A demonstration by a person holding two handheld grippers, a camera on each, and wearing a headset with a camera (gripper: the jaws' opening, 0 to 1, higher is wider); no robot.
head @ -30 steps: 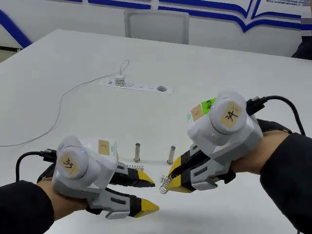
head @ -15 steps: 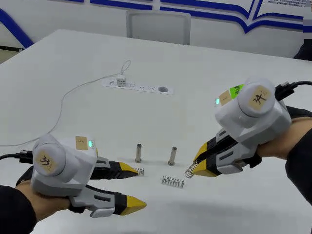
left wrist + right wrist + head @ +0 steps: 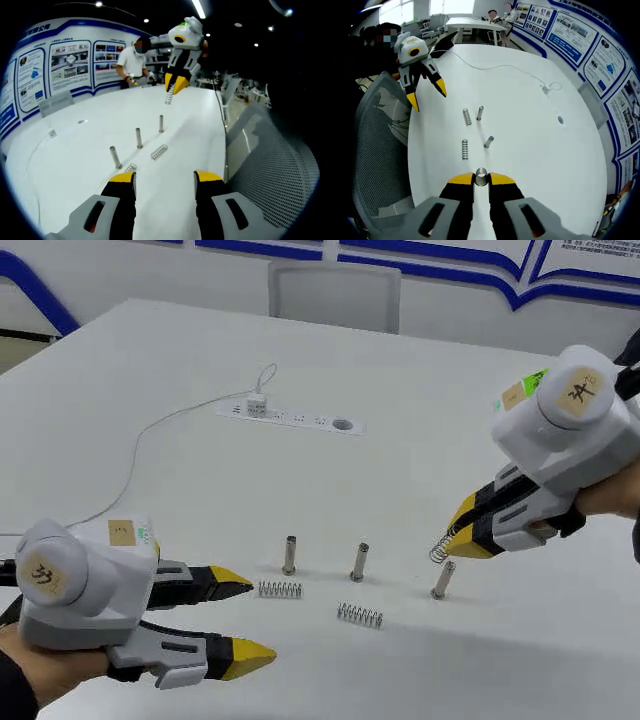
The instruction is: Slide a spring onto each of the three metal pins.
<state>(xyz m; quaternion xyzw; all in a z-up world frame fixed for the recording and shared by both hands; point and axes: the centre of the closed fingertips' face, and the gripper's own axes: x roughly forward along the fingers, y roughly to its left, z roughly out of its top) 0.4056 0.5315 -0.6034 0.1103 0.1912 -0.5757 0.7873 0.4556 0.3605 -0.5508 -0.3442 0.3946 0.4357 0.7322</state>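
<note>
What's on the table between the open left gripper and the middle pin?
In the head view, a loose spring lies flat between the left gripper and the middle pin; the left pin stands just beyond that line.

The left hand-held gripper [image 3: 257, 620] and the right hand-held gripper [image 3: 452, 542] share a white-and-grey moulded plastic body and black jaws with yellow tips. Each has a round tan sticker [image 3: 43, 575] bearing a black handwritten mark. The right one also carries a green label [image 3: 535, 380]. The person wears dark sleeves [image 3: 8, 695].
</note>
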